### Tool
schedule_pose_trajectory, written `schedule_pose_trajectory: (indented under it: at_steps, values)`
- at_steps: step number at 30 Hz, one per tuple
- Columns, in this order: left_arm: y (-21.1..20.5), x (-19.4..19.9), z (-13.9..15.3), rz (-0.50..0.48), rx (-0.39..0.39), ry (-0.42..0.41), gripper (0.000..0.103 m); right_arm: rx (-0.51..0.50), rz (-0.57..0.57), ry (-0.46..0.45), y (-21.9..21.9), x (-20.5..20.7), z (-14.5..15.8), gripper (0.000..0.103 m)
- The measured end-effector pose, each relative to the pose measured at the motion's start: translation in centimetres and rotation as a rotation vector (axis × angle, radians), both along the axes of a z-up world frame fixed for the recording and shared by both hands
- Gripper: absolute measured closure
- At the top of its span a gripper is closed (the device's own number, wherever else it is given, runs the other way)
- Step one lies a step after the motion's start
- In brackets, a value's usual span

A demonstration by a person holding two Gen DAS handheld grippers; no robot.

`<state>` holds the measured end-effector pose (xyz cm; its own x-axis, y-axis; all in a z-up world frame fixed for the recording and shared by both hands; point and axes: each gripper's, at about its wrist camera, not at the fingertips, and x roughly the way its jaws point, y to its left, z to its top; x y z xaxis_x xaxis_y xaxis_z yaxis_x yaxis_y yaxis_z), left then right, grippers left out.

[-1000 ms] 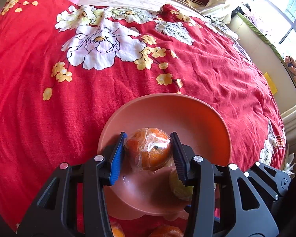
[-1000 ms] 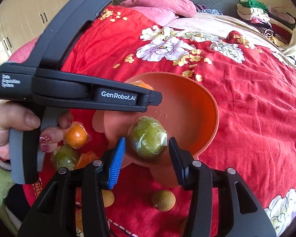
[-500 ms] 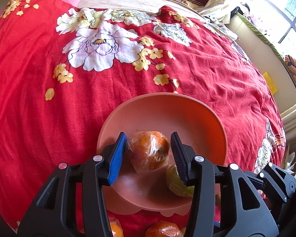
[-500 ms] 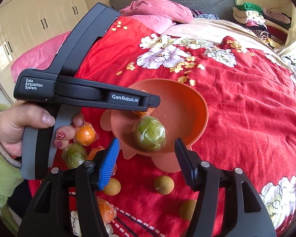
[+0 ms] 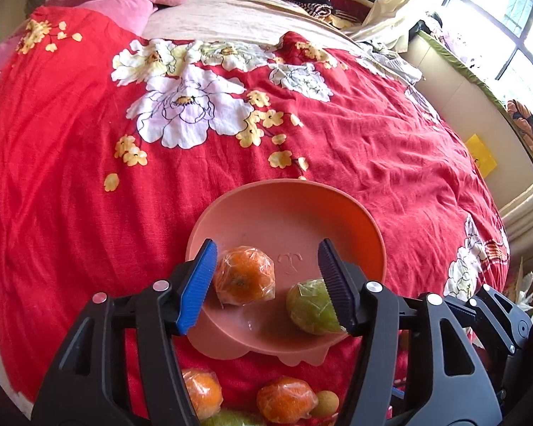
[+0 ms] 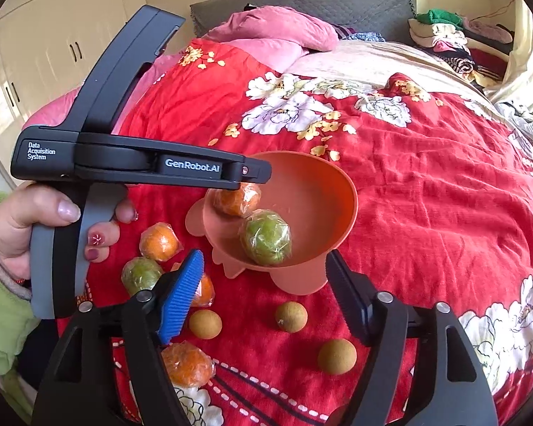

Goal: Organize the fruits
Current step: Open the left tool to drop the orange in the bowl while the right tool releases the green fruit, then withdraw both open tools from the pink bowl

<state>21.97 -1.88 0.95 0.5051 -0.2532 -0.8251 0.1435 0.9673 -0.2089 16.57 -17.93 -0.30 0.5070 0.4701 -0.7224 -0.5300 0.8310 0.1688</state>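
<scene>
An orange-pink bowl sits on the red floral bedspread; it also shows in the right wrist view. In it lie a wrapped orange and a wrapped green fruit. My left gripper is open over the bowl's near side, the orange beside its blue pad. My right gripper is open and empty, just in front of the bowl. Loose on the bedspread are wrapped oranges, a wrapped green fruit and three small brown fruits.
The left gripper's black body and the hand holding it fill the left of the right wrist view. Pink pillows and folded clothes lie at the bed's far end. More wrapped oranges lie below the bowl.
My left gripper has opened and let the orange go into the bowl. My right gripper has let go of the green fruit, opened wide and drawn back from the bowl.
</scene>
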Motion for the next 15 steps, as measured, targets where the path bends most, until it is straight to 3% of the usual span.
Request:
schedule_pose_trajectory:
  at_steps: [15]
  values:
    - [1.6, -3.4, 3.7, 0.042, 0.016, -0.099, 0.018, 0.031, -0.043, -0.051, -1.4, -1.6, 2.3, 0.015]
